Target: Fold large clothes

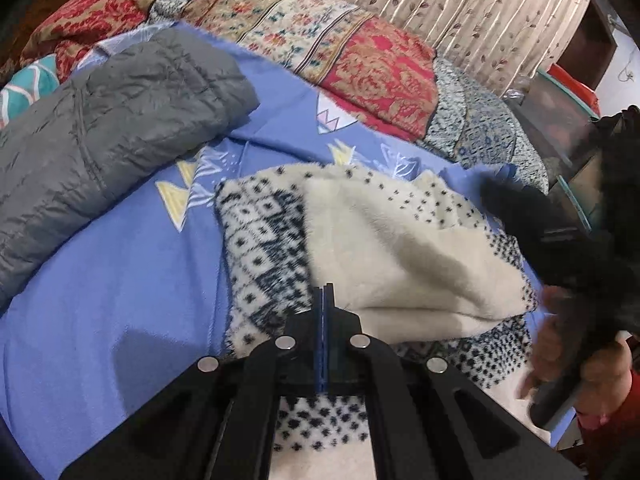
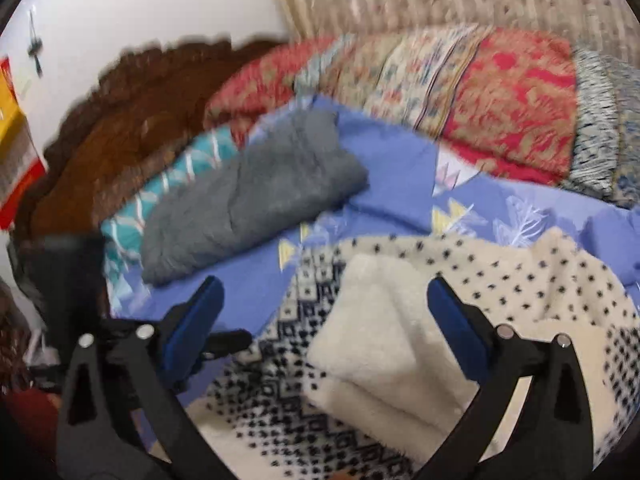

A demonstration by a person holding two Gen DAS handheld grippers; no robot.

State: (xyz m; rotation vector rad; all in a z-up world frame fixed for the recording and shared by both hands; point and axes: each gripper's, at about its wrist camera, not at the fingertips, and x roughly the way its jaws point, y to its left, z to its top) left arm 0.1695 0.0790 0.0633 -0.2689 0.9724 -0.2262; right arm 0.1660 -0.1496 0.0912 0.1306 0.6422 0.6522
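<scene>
The left gripper (image 1: 323, 292) is clenched, its two blue pads pressed flat together just above the patterned face of the sweater (image 1: 272, 240). No cloth shows between the pads in the left wrist view. The right gripper (image 2: 324, 312) is released, jaws spread wide with nothing between the pads; it hangs over the sweater's folded-over cream lining (image 2: 372, 320). In the left wrist view a hand (image 1: 560, 344) holds that gripper's handle at the right edge.

The sweater lies on the blue bedsheet (image 1: 120, 280), on the side of the bed nearest the person. It is a thick fleece-backed knit: black-and-white diamond pattern outside, plain cream pile inside. One panel is turned back, so the lining faces up.

Handling judgement: the garment looks soft, bulky and moderately heavy for cloth. It will sag between two grip points and will not hold a crease by itself. The pile should give good friction. Take hold at an outer edge or corner, pinching both layers, one gripper per side.

Beyond the sweater lies a folded grey jacket (image 1: 100, 128). At the far side of the bed is a red patterned quilt (image 1: 360, 60), with a curtain (image 1: 460, 8) behind.
</scene>
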